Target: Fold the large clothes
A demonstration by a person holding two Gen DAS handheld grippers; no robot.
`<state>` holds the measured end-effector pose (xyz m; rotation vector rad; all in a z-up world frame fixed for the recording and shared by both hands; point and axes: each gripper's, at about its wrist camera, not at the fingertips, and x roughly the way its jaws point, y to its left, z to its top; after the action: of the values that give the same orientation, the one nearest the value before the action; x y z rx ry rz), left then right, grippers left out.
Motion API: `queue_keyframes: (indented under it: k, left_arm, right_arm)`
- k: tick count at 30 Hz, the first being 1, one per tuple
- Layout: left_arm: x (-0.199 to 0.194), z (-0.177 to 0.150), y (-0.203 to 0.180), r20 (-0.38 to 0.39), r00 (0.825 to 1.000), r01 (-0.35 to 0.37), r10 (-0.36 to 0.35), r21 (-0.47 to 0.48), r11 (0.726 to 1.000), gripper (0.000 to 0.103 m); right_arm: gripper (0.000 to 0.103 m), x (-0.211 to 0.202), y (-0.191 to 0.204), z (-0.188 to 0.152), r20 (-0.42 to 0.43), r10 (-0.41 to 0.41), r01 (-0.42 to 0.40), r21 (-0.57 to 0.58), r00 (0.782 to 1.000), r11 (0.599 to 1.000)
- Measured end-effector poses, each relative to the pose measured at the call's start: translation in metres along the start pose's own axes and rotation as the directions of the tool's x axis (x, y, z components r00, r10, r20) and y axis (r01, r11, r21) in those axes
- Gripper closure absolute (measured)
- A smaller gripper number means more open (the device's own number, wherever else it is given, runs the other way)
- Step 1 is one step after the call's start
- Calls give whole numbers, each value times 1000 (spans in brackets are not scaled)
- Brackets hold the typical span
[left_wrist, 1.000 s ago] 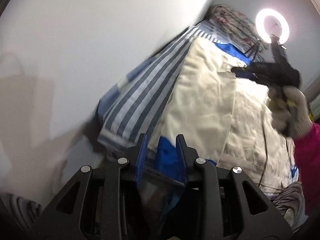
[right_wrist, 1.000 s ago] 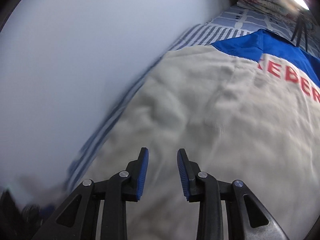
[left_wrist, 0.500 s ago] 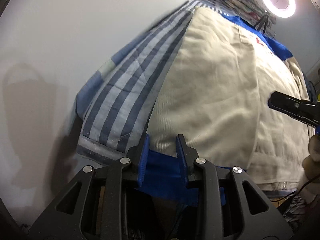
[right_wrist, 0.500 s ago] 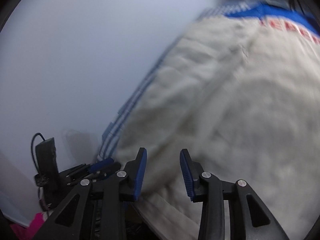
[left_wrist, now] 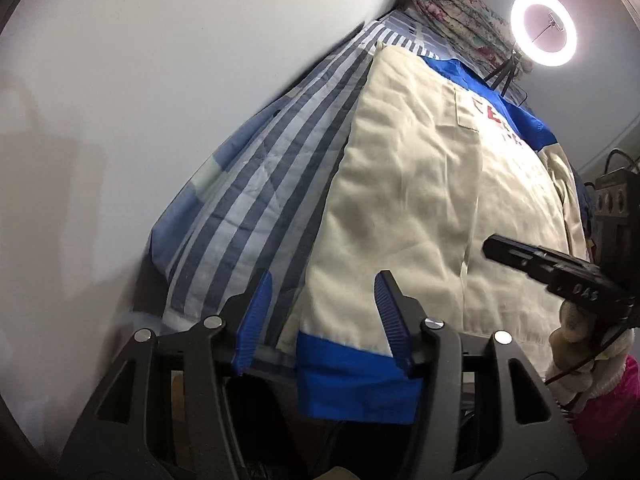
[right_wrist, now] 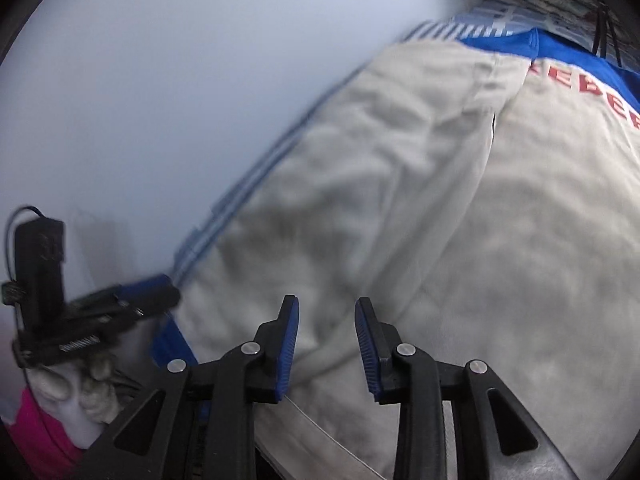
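A plain pale wall (left_wrist: 168,80) runs along the far side of a bed covered by a blue-and-white striped quilt (left_wrist: 256,200), with a rolled floral blanket (left_wrist: 460,20) and a lit ring light (left_wrist: 545,28) at its far end. Spread flat on the quilt lies the large cream jacket (left_wrist: 408,208), trimmed in blue, with red lettering near its far end; its left long edge runs parallel to a bare strip of quilt between it and the wall. The left tongs (left_wrist: 320,324) have just been opening and now stand fairly wide over the near left corner of the jacket; the blue hem band (left_wrist: 352,376) lies between the blue pads, but they do not press on it. The right tongs (right_wrist: 326,344) have narrowed slightly and stand at a moderate gap, poised above the cream fabric with nothing pinched between the pads; whether the tips touch the cloth cannot be told. In the left wrist view the right tongs reach in from the right edge over the jacket's near right part, gripped by a gloved hand (left_wrist: 576,356) with a pink sleeve (left_wrist: 612,404). The near hem sits at the bed's near edge, just below both tongs.
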<state>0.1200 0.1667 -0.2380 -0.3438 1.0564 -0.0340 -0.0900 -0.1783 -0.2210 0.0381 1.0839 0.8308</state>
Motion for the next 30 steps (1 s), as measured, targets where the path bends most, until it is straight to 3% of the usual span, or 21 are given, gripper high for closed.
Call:
queue_keyframes:
  k: [4, 8, 12, 17, 20, 25, 29, 30]
  left_arm:
    - [10, 8, -5, -9, 999, -34, 35, 37, 999, 49]
    - [33, 12, -2, -71, 996, -54, 56, 27, 998, 49]
    - [50, 12, 4, -130, 991, -41, 41, 1, 999, 50]
    - [54, 11, 4, -147, 988, 36, -40, -32, 999, 84]
    - [47, 10, 0, -113, 993, 21, -24, -20, 1000, 94]
    - [14, 4, -16, -5, 1000, 7, -7, 53, 999, 96]
    - [3, 0, -36, 65, 997, -56, 47, 152, 987, 97]
    - [2, -1, -40, 78, 995, -68, 55, 172, 983, 97]
  right_arm:
    - [72, 14, -5, -2, -32, -46, 46, -21, 998, 999]
    - [72, 39, -17, -11, -82, -69, 68, -19, 994, 997]
    - [73, 39, -21, -13, -77, -54, 52, -23, 996, 998]
    - [73, 39, -24, -12, -85, -41, 40, -15, 996, 999]
    - [73, 40, -28, -8, -95, -39, 38, -8, 995, 999]
    - [69, 26, -34, 13, -106, 15, -9, 50, 994, 999]
    - [42, 5, -23, 51, -47, 73, -70, 65, 996, 995]
    - [40, 5, -18, 63, -44, 79, -76, 62, 996, 995]
